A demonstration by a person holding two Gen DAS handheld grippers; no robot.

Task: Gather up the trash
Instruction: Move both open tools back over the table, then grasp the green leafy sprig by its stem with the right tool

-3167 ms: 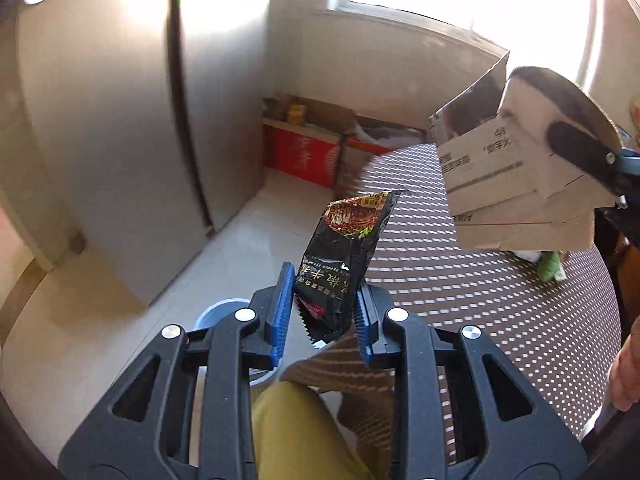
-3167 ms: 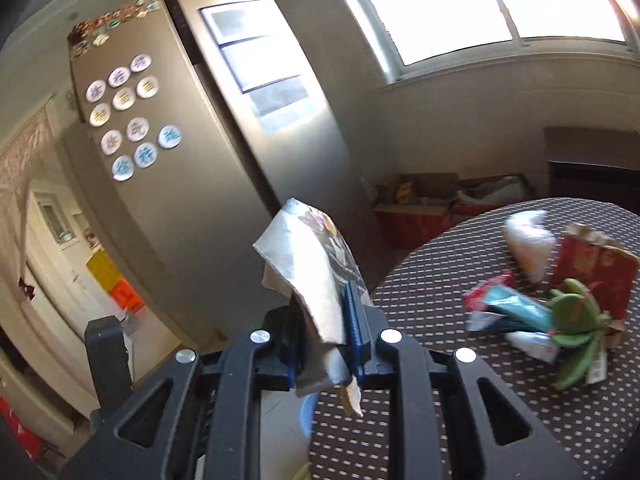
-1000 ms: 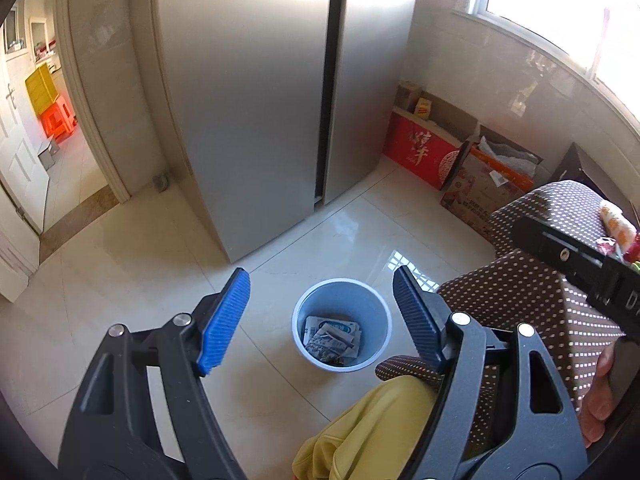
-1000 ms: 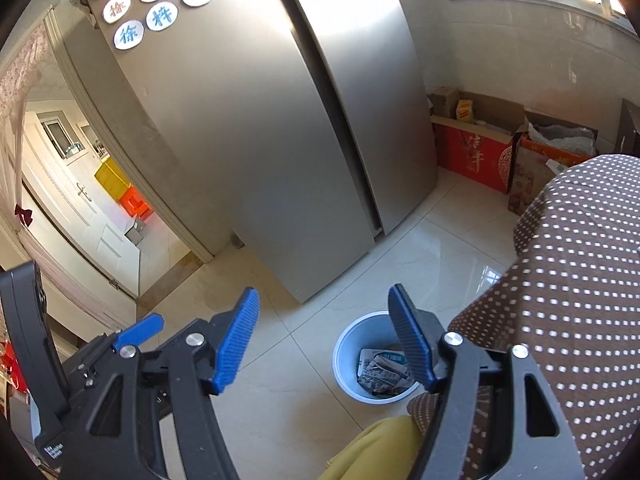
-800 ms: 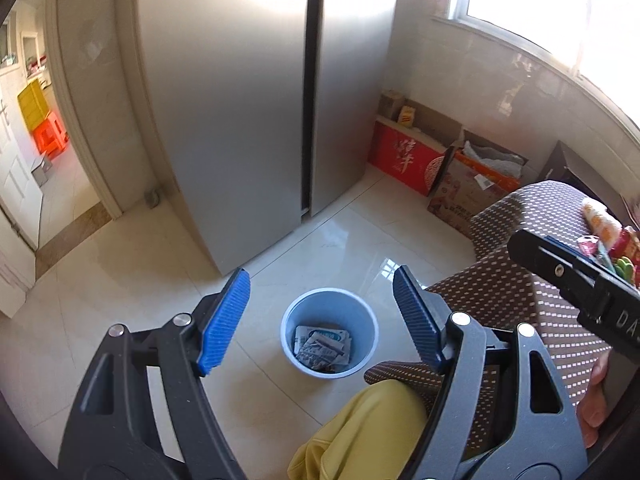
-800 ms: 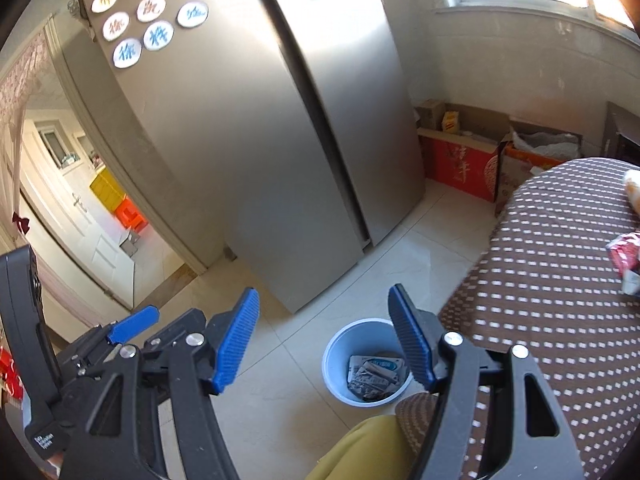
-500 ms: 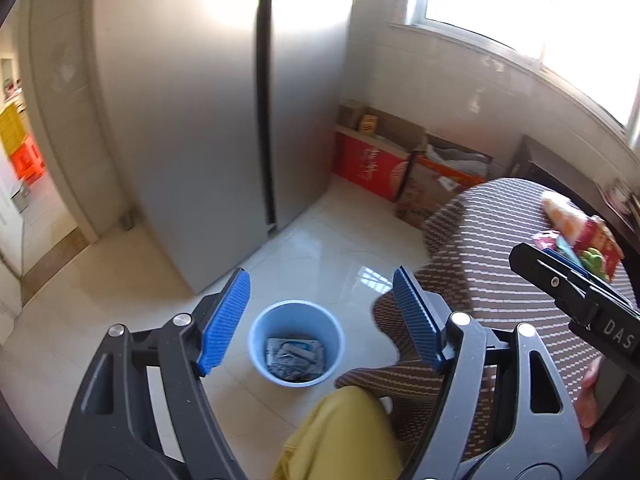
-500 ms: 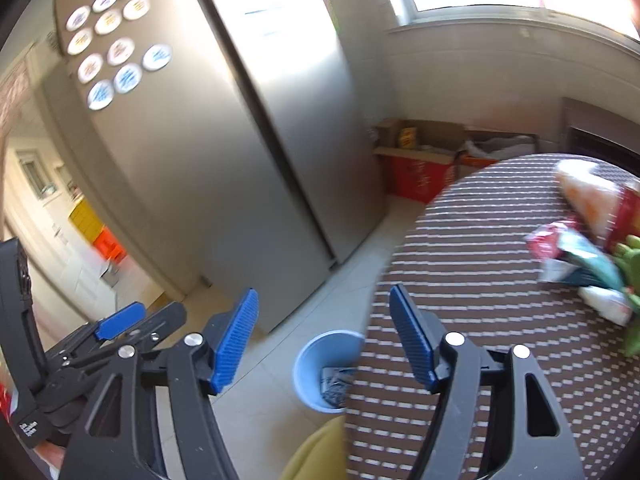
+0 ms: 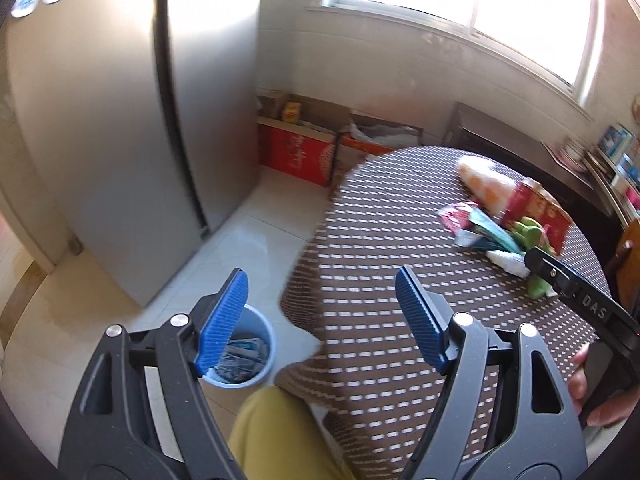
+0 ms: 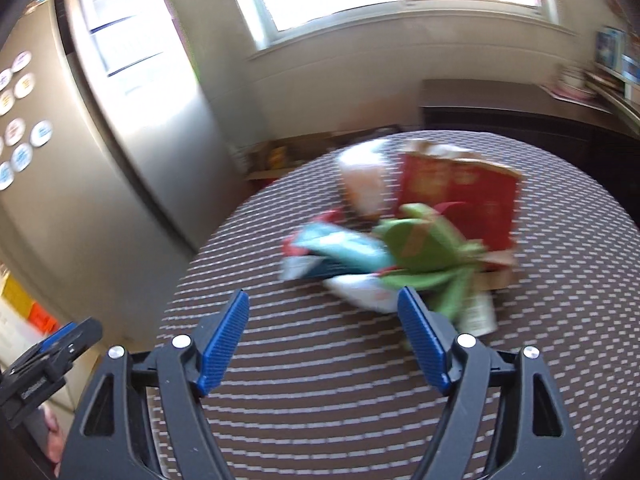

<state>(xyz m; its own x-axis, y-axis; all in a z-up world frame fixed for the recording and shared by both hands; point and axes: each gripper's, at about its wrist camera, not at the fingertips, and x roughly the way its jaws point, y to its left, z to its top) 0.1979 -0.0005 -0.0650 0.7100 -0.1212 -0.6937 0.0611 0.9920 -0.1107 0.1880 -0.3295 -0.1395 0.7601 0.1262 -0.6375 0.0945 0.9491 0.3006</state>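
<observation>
Trash still to collect lies in 1 heap on the round dotted tablecloth [image 10: 360, 380]: a red carton [image 10: 460, 196], a pale snack bag [image 10: 362, 184], a teal wrapper [image 10: 344, 250], a white wrapper [image 10: 366, 294] and a green plush-like item [image 10: 432, 256], blurred in the right wrist view. The heap sits just ahead of the right gripper [image 10: 323, 344] and slightly to its right, the white wrapper almost touching the right-hand pad, its long axis slanting across the line of the fingers. The left gripper [image 9: 320, 320] is well apart from that heap [image 9: 500, 224], which lies far to its upper right, so the right hand is plainly nearer. Both grippers are empty, their jaws opening, nothing between the blue pads.

Compared with 1 second ago, both views have swung away from the blue bin [image 9: 240, 354] on the floor toward the table; the bin now sits at the left gripper's left finger, holding the dropped papers.
</observation>
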